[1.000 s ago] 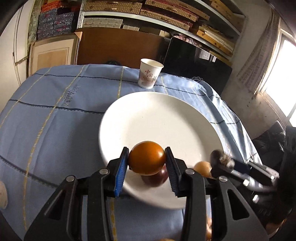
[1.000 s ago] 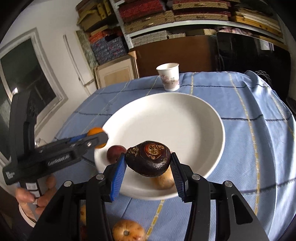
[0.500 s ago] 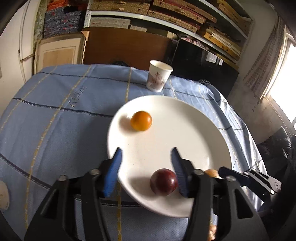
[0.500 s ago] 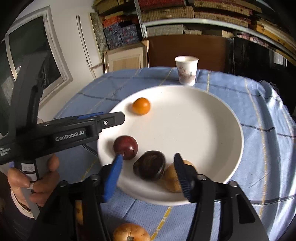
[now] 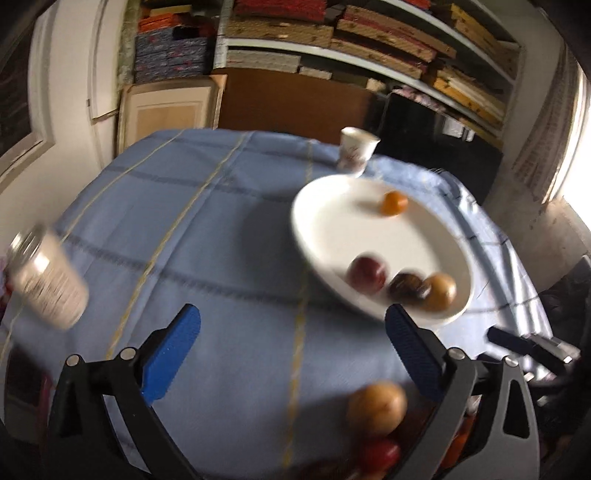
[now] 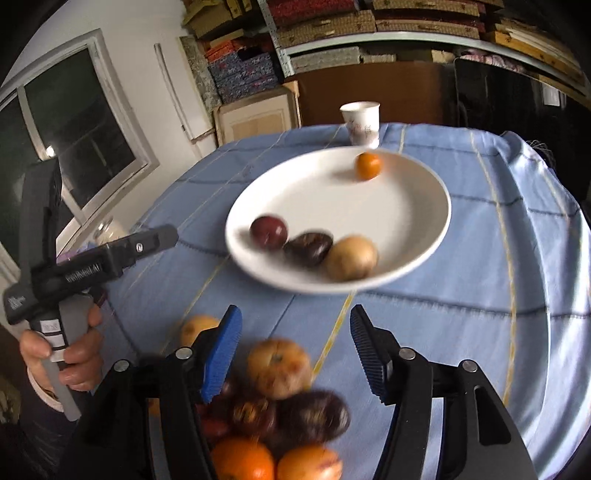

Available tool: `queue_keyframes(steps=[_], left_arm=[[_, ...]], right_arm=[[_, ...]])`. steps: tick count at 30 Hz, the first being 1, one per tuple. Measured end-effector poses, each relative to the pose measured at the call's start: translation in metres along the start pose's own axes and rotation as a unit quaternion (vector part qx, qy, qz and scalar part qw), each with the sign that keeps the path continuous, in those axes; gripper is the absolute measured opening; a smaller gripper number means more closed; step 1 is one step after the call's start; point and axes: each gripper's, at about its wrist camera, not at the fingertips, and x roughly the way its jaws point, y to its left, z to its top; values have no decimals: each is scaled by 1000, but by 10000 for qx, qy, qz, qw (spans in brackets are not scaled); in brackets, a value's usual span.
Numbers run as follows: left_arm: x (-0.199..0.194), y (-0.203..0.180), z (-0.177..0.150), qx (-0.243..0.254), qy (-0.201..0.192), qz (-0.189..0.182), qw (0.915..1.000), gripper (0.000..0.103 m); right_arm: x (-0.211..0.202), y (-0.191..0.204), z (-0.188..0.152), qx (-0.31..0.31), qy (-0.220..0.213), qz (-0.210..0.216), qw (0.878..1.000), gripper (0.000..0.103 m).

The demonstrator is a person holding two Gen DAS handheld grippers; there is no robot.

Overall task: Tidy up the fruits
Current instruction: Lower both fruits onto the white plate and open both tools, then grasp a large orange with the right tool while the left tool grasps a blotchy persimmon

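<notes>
A blue tablecloth (image 6: 498,258) covers the table. On it sits a white plate (image 6: 314,184) holding an orange fruit (image 6: 368,166) at its far side and a red fruit (image 6: 268,231), a dark fruit (image 6: 308,247) and a tan fruit (image 6: 351,257) clustered near. A pile of fruits (image 6: 280,406) lies nearest. The left gripper (image 5: 291,354) and right gripper (image 6: 295,350) both stand apart, empty. A paper cup (image 6: 360,123) stands far.

Home storeroom: crammed shelves (image 6: 388,26), clothed table (image 6: 498,258), framed picture (image 5: 166,110).
</notes>
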Motion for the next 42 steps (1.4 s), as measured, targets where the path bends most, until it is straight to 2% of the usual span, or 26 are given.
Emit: queue_keyframes(steps=[4,8,14,20,23,27,31,35,42], left_arm=[[-13,12,-23,-45,31,97,9999,98],[-24,8,-30,84,-5,2,10000,98],[-35,-8,-42,464,129,-164,9987,98],[-47,-7,-53,426,201,-435,9979,98],[-50,-3,-56,352,190,-375,9985,98],[-52,2,-60,335,159,-191,9991,98],[-49,14,-59,193,182,-12,9996,98],[-46,25,-58,0,283,-8,9996,98],[-45,28,-61,1,352,55,9994,98]], right_arm=[[3,12,-11,-196,141,-183,9995,62],[-3,18,-20,-219,263,-73,9994,62],[-34,23,-38,-459,48,-120,9989,68],[-60,11,-70,-387,44,59,9992,68],[-61,10,-83,-352,258,286,9986,68],[-60,20,-89,-536,336,216,9978,68],[-55,15,-94,-366,489,37,9981,68],[-56,9,-99,-219,510,73,9984,68],[-54,3,-101,-16,548,199,9983,68]])
